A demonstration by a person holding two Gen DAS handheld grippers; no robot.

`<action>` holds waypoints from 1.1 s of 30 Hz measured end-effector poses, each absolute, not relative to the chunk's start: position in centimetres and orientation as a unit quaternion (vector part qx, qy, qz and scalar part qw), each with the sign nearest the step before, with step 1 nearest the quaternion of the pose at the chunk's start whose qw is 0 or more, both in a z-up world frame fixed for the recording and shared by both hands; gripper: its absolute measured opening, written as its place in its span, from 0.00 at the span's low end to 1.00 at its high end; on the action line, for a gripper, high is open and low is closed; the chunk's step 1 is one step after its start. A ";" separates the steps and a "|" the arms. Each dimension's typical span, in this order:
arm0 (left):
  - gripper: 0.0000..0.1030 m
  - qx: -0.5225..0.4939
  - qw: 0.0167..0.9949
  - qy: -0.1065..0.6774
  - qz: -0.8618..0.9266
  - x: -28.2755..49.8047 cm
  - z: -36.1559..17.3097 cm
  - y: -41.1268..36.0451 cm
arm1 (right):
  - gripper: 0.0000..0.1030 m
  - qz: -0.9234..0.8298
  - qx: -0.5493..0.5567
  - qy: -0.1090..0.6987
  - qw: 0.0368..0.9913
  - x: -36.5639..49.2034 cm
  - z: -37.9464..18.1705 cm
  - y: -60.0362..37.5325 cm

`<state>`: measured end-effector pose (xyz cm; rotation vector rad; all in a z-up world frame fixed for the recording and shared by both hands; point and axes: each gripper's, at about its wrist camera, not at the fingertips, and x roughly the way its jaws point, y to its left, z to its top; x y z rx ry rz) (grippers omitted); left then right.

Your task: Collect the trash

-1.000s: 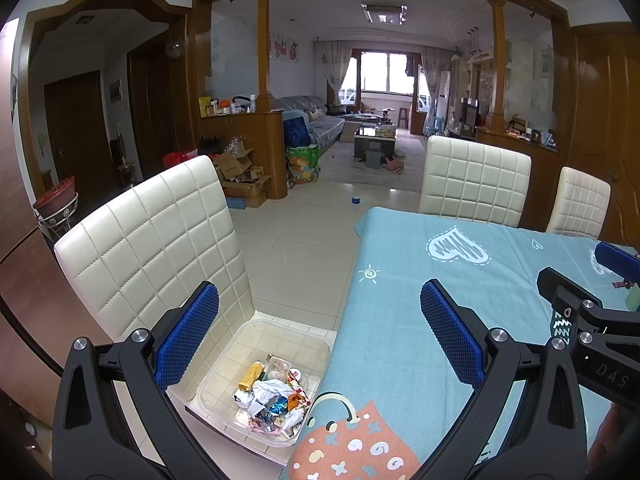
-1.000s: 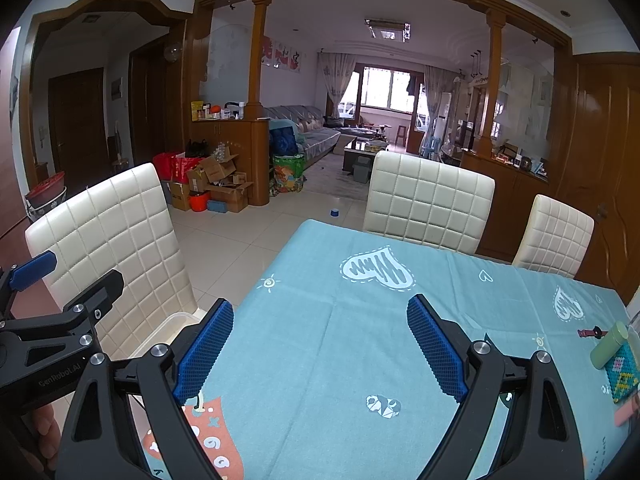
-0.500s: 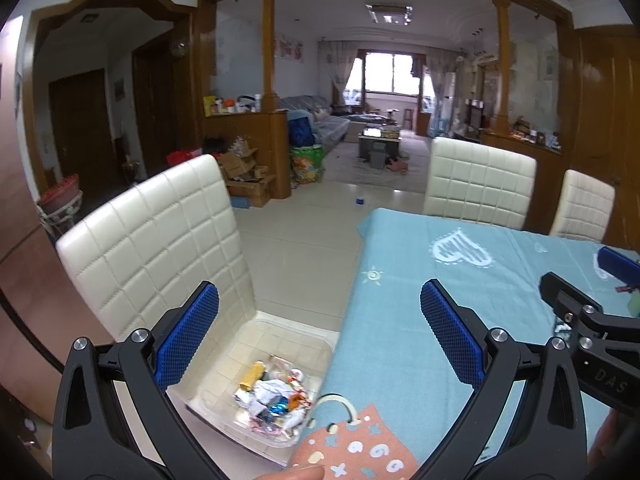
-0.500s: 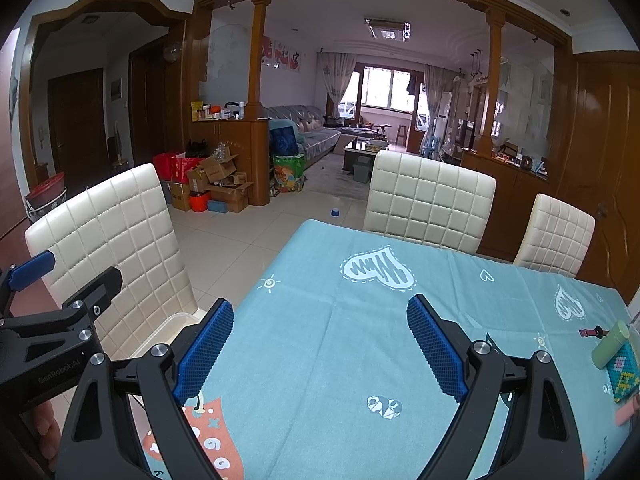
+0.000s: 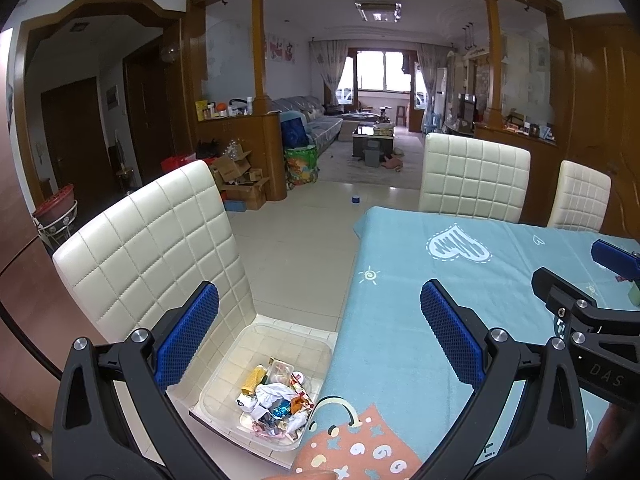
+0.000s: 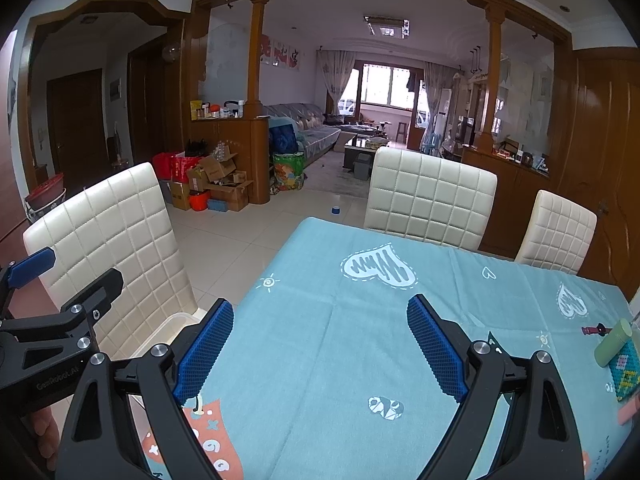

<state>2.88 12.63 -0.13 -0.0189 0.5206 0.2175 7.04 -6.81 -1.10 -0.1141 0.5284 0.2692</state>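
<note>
The left hand-held gripper (image 5: 320, 332) is held level with its two blue-padded fingers (image 5: 188, 336) spread wide and nothing between them. It hangs over the near left corner of the table (image 5: 460, 280), one finger over the chair and the other over the cloth. Below and between the fingers sits a clear plastic bin (image 5: 280, 340) on the seat of a white quilted chair (image 5: 152, 240) just beside the table's edge. The bin holds a heap of trash (image 5: 276, 404): crumpled white paper, bright wrappers and a small yellow packet. At the right of this view the right hand-held gripper (image 5: 612, 280) shows from the side, near the left one and pointing the same way.

From its own camera, the right hand-held gripper (image 6: 320, 348) is likewise level and wide open, empty, poised above the light blue tablecloth (image 6: 340, 320) printed with hearts and suns. The left hand-held gripper (image 6: 60, 288) juts in at the left edge in front of the chair back, with part of the holder's fingers (image 6: 44, 432) visible beneath it.

At the table's far right edge lie a green cylinder (image 6: 612, 342), a colourful beaded square (image 6: 628, 368) touching it, and a small dark red item (image 6: 594, 330) just beyond. Two more white chairs (image 6: 432, 200) stand along the far side of the table.
</note>
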 end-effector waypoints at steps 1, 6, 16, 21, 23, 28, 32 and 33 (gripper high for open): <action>0.97 -0.009 0.961 0.256 0.107 2.9 -0.1 12.7 | 0.84 0.133 -0.057 0.261 0.955 7.0 -1.2 -6.8; 0.97 -0.006 0.961 0.257 0.104 3.1 0.0 12.6 | 0.84 0.133 -0.056 0.261 0.955 7.2 -1.2 -6.7; 0.97 -0.021 0.958 0.269 0.100 3.7 -0.4 12.8 | 0.84 0.132 -0.055 0.263 0.954 7.6 -1.3 -6.8; 0.97 -0.019 0.958 0.269 0.099 3.8 -0.4 12.7 | 0.84 0.132 -0.057 0.263 0.954 7.7 -1.3 -6.8; 0.97 -0.016 0.958 0.268 0.098 3.9 -0.4 12.7 | 0.84 0.132 -0.056 0.263 0.954 7.7 -1.4 -6.8; 0.97 -0.009 0.959 0.267 0.093 4.0 -0.4 12.4 | 0.84 0.132 -0.056 0.263 0.954 7.7 -1.3 -6.8; 0.97 -0.010 0.958 0.272 0.091 4.3 -0.6 12.3 | 0.84 0.132 -0.056 0.264 0.954 7.7 -1.3 -6.8; 0.97 -0.010 0.958 0.273 0.090 4.4 -0.6 12.3 | 0.84 0.132 -0.056 0.264 0.954 7.7 -1.3 -6.8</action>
